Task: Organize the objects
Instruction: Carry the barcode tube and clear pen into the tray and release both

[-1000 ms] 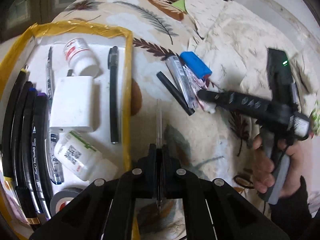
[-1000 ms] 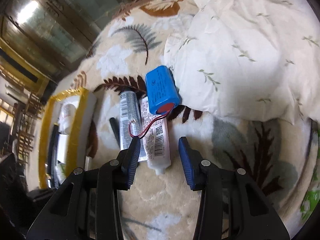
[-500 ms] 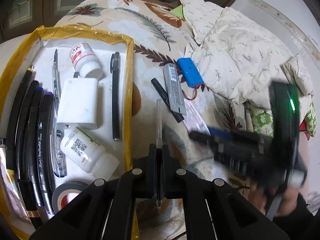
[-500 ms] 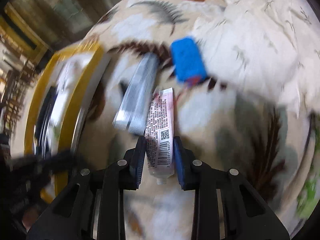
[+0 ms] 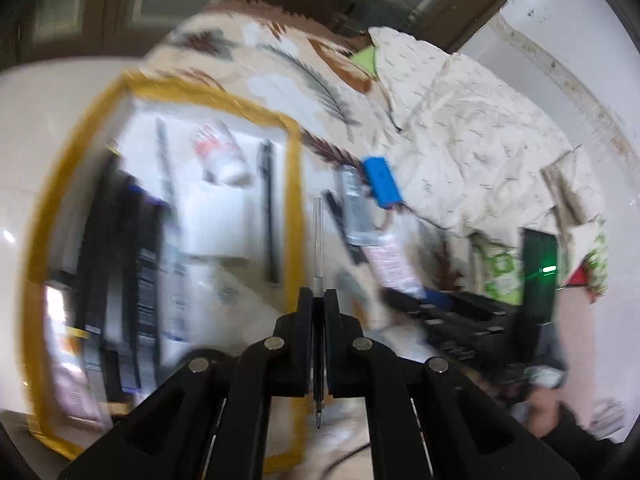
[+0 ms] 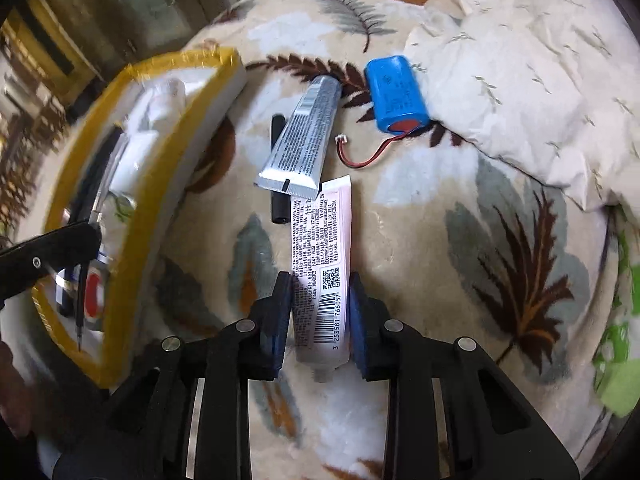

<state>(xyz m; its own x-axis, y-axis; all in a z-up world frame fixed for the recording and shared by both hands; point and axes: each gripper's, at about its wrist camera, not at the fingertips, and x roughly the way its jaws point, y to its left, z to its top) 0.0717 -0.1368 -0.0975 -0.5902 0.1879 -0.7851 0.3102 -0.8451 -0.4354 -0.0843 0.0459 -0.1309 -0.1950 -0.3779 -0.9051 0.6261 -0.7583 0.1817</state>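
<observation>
My left gripper (image 5: 318,300) is shut on a thin clear-barrelled pen (image 5: 317,240) and holds it above the leaf-print blanket beside the yellow-rimmed white tray (image 5: 294,184). My right gripper (image 6: 320,300) is shut on a pale pink tube (image 6: 320,248) with a barcode, which lies on the blanket. A silver tube (image 6: 304,140), a black pen cap (image 6: 278,172) and a blue battery pack (image 6: 396,94) with a red wire lie just beyond it. The left gripper shows at the left edge of the right wrist view (image 6: 48,256), over the tray (image 6: 176,152).
The tray holds several black markers (image 5: 124,264), a white box (image 5: 218,220), a white bottle (image 5: 220,152) and a black pen (image 5: 268,208), all blurred. A crumpled white floral quilt (image 6: 520,60) rises at the right. The right gripper and hand show in the left view (image 5: 460,316).
My right gripper has closed on the pink tube, which it straddled open a second ago. My left gripper has risen and pulled back, still holding the pen.
</observation>
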